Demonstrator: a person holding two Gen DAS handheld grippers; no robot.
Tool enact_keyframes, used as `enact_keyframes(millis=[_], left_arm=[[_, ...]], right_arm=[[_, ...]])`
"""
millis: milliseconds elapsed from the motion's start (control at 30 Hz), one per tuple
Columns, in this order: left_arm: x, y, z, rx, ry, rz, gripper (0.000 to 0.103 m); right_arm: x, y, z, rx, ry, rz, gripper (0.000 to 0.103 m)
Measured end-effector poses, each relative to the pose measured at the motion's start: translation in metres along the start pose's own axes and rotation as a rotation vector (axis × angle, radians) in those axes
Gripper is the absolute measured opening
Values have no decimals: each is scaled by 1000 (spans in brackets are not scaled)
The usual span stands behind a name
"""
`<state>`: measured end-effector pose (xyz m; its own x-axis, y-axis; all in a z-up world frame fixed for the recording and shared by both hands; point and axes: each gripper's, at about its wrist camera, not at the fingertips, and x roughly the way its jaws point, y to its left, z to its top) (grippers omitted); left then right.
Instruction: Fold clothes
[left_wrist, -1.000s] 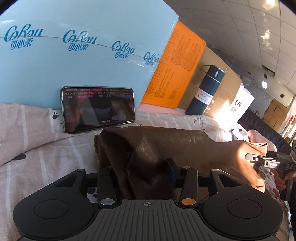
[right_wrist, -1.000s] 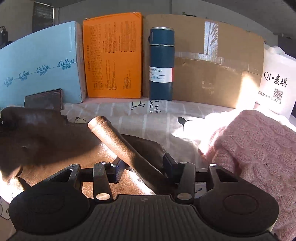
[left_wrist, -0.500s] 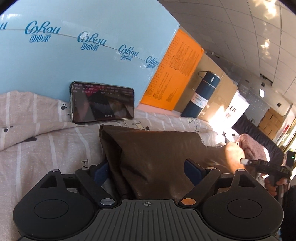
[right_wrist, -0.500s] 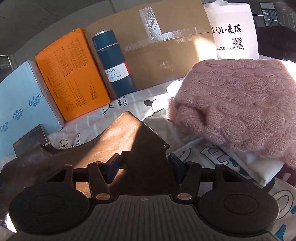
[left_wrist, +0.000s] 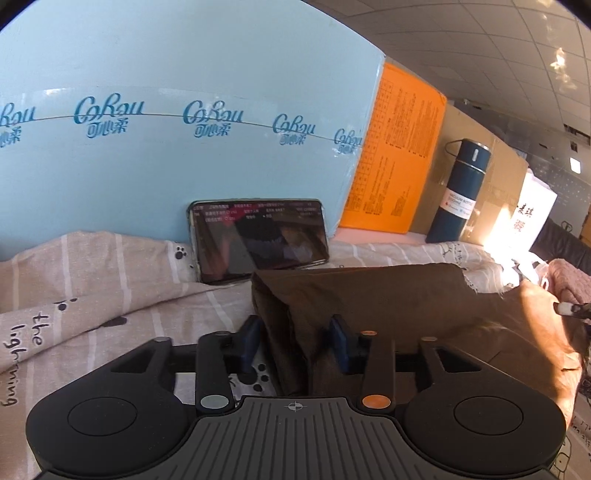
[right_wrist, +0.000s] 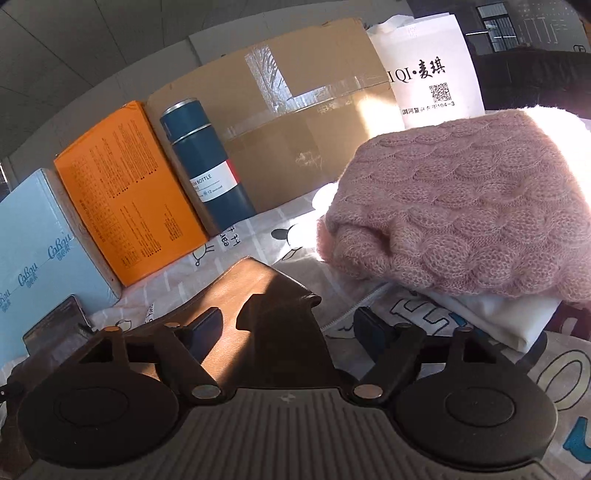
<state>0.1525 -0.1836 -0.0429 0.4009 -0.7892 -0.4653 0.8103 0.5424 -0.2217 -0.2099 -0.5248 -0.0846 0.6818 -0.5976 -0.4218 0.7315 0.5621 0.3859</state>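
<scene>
A brown leather-like garment (left_wrist: 369, 295) lies folded on the striped bed sheet (left_wrist: 110, 306). Its left edge sits between the pads of my left gripper (left_wrist: 295, 338), whose jaws are opening and do not pinch it. In the right wrist view the same garment (right_wrist: 258, 291) ends in a corner between the pads of my right gripper (right_wrist: 288, 328). Those jaws are opening wide and stand clear of the fabric on both sides. A folded pink knitted sweater (right_wrist: 461, 206) rests on a folded white garment (right_wrist: 509, 317) to the right.
A phone (left_wrist: 258, 240) leans on a light blue box (left_wrist: 184, 129) at the back. An orange box (left_wrist: 395, 158), a dark blue bottle (left_wrist: 460, 192), a cardboard box (right_wrist: 295, 129) and a white bag (right_wrist: 428, 74) line the far edge.
Both grippers have let go of the bunched brown fabric, which now lies flatter on the sheet. The right gripper has rolled and swung towards the pink sweater.
</scene>
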Motion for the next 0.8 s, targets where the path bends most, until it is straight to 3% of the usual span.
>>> enact_keyframes(millis=[67, 133, 200, 333, 500, 633, 800], left_arm=[[-7, 0, 1, -21, -8, 38, 75], [-15, -1, 3, -51, 2, 17, 76], [-23, -3, 2, -78, 23, 4, 86], [-39, -10, -17, -81, 72, -19, 88], [-51, -18, -36, -35, 105, -41, 89], [-50, -21, -38, -33, 108, -76, 90], [-44, -28, -44, 3, 122, -81, 91]], right_arm=[[-15, 3, -1, -6, -36, -32, 89], [-32, 5, -2, -2, -63, -53, 98], [-50, 3, -7, 37, -60, -66, 100], [-72, 0, -17, 129, 11, -33, 101], [-69, 1, -26, 251, 142, 49, 101], [-49, 4, -28, 310, 205, 16, 102], [-26, 9, -25, 346, 149, 15, 103]])
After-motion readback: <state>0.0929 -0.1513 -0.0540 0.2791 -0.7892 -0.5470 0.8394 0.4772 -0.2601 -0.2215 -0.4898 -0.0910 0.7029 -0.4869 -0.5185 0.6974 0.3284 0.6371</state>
